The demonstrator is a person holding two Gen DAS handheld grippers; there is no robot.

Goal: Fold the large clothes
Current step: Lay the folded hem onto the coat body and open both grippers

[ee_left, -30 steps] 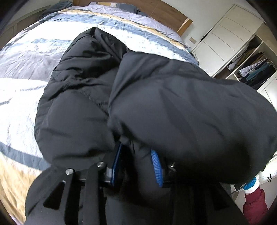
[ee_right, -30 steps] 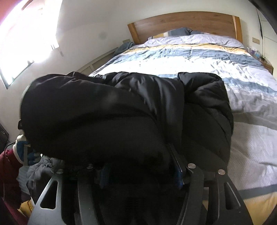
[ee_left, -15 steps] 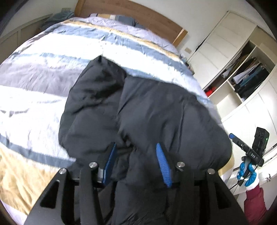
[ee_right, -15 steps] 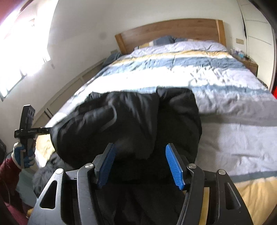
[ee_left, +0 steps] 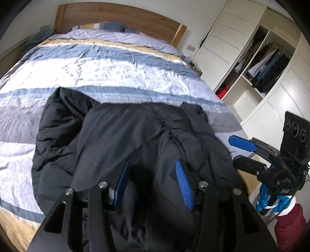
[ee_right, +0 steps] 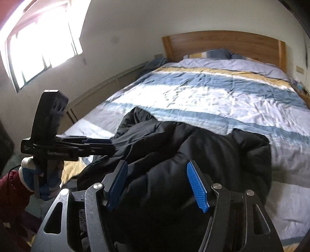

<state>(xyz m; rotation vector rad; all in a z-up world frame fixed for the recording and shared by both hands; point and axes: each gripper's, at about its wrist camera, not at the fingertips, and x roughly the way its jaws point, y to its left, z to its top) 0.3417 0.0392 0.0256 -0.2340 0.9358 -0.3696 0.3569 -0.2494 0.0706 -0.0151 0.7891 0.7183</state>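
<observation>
A black puffer jacket (ee_left: 124, 139) lies folded in a thick bundle at the near end of the striped bed; it also shows in the right wrist view (ee_right: 193, 151). My left gripper (ee_left: 153, 172) is open, its blue pads apart just above the jacket's near edge, holding nothing. My right gripper (ee_right: 157, 174) is open too, over the jacket's near edge, and empty. The right gripper also shows in the left wrist view (ee_left: 238, 153), beside the jacket's right side. The left gripper shows in the right wrist view (ee_right: 100, 145), at the jacket's left side.
The bed (ee_left: 108, 66) has a blue, white and yellow striped cover and a wooden headboard (ee_left: 120, 15). An open wardrobe (ee_left: 263, 64) with hanging clothes stands to the right. A bright window (ee_right: 38, 38) is on the left wall. Low cabinets (ee_right: 93, 97) run along the bed's left side.
Both grippers have opened and let go of the jacket. The lifted fold has dropped onto the bed, and both grippers have pulled back from it.
</observation>
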